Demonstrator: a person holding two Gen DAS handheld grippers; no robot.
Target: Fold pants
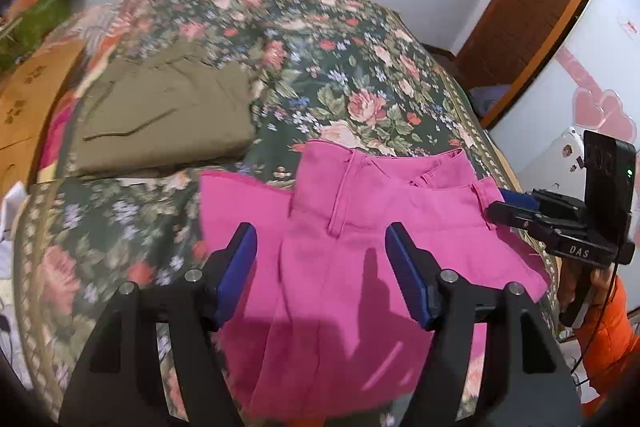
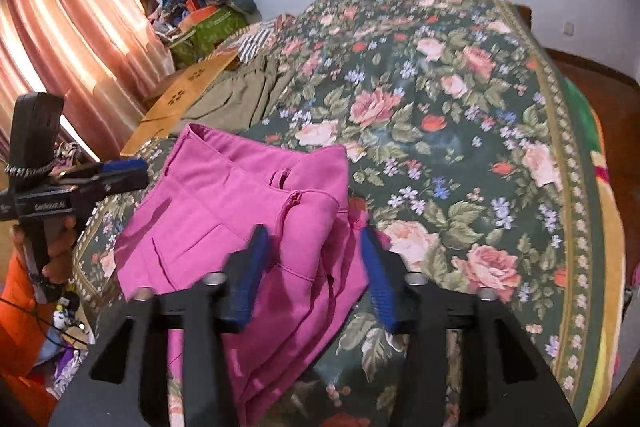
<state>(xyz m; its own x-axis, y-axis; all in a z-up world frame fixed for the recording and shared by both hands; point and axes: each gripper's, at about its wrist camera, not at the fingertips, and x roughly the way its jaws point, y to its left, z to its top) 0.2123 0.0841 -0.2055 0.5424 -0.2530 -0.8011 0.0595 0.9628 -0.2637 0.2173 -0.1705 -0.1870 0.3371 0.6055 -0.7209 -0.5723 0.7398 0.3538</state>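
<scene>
Pink pants [image 1: 360,227] lie partly folded on the floral bedspread [image 1: 340,75], waistband toward the far side. My left gripper [image 1: 322,243] hovers over their middle, open, with nothing pinched between its blue pads [image 1: 240,259]. In the right wrist view the pink pants [image 2: 224,203] spread toward the left. My right gripper [image 2: 314,239] sits over their right edge by the zipper, jaws apart with pink cloth lying between the fingers and no pad clearly pressing it. Each gripper shows in the other's view: the right gripper [image 1: 516,207] at the waistband's right end, the left gripper [image 2: 120,173] beyond the left edge, held by a hand in an orange sleeve [image 2: 16,323].
Folded olive pants [image 1: 160,115] rest at the bed's far left beside a cardboard box [image 2: 188,95]. A pile of bags and clothes [image 2: 208,11] and a pink curtain [image 2: 72,39] stand past it. A wooden door [image 1: 532,11] is at the far right. Bare bedspread [image 2: 460,147] spreads to the right.
</scene>
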